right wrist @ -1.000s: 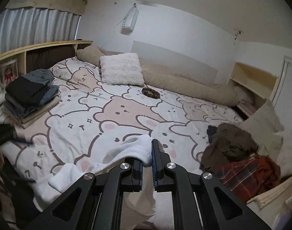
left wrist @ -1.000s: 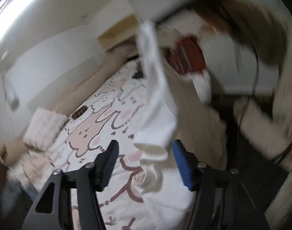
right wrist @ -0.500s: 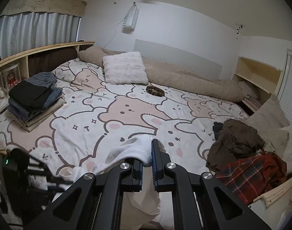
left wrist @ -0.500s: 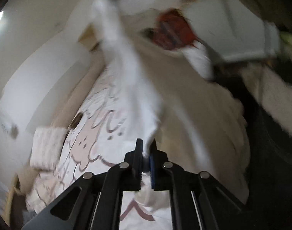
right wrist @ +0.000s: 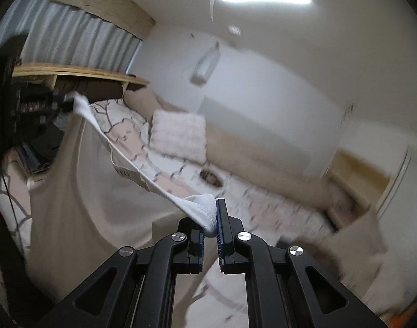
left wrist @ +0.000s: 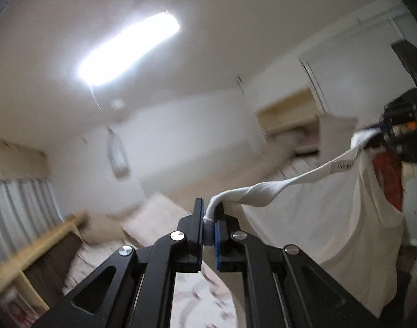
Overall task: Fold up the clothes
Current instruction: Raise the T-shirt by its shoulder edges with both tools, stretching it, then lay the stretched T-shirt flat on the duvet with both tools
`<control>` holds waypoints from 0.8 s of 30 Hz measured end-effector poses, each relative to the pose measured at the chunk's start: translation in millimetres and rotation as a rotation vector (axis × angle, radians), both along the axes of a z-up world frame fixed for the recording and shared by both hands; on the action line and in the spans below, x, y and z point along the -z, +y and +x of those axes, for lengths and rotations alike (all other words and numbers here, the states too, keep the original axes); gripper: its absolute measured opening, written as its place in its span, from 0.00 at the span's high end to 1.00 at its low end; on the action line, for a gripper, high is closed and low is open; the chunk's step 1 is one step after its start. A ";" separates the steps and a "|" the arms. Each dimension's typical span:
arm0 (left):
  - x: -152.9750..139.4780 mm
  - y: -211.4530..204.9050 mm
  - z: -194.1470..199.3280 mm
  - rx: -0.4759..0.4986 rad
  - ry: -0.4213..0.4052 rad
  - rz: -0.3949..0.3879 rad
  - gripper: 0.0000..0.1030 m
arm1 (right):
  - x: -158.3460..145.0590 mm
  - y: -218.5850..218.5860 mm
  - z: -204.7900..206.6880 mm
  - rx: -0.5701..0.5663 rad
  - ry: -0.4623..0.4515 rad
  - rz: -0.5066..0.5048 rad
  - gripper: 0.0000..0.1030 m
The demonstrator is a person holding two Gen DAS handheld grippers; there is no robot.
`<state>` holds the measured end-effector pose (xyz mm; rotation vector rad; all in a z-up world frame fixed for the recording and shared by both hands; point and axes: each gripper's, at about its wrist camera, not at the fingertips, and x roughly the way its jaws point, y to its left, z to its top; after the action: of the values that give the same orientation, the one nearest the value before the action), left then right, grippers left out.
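Nearest in the left wrist view, the left tongs [left wrist: 208, 225] are pinching a thin rolled edge of the white T-shirt [left wrist: 353, 218], pads tight on the cloth. In the right wrist view the right tongs [right wrist: 210, 222] are clamping a thicker bunch of that same shirt [right wrist: 80, 213] at the opposite shoulder. Neither pair is letting any cloth slip that I can see.

So the step in hand, by my reading, is the spread: the shirt is being held up in the air by its two top corners, stretched open ahead of the fold. The neckline band, with its small label, is running taut from one pair of tongs across to the other, roughly level, dipping slightly in the middle. The body is hanging straight down from it, so the long axis is standing upright, collar end up, hem down; the hem itself is out of view.

Beyond the hanging cloth lies the bed [right wrist: 276, 199] with its cartoon bear cover, a fluffy white cushion [right wrist: 178, 135] further back, and a stack of dark folded clothes [right wrist: 44, 147] at the far left. A red plaid garment [left wrist: 387, 180] is peeking past the shirt on the right.

Next, I'd say, both hands are needing to keep the band taut and lower the shirt flat onto the bedcover without letting the hem bunch under.
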<state>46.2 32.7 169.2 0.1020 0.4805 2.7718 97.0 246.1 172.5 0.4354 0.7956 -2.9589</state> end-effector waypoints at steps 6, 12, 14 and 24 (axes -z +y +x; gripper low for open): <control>-69.3 -31.5 25.2 -0.059 0.153 0.062 0.94 | -49.3 -22.5 19.2 -0.093 0.088 0.228 0.92; -83.4 -43.0 -44.9 -0.131 0.034 0.065 0.94 | -70.6 -37.2 -11.5 -0.117 0.064 0.371 0.92; -83.9 -43.9 -91.3 -0.148 -0.042 0.095 0.94 | -74.9 -35.9 -54.9 -0.064 0.042 0.391 0.92; -150.1 -21.4 -243.0 -0.309 -0.023 0.171 0.94 | -137.6 -23.1 -254.1 0.222 0.165 0.329 0.93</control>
<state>-196.7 11.3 319.3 0.0378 0.2718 3.1105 -157.1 223.0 310.0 0.3128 1.3461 -3.1010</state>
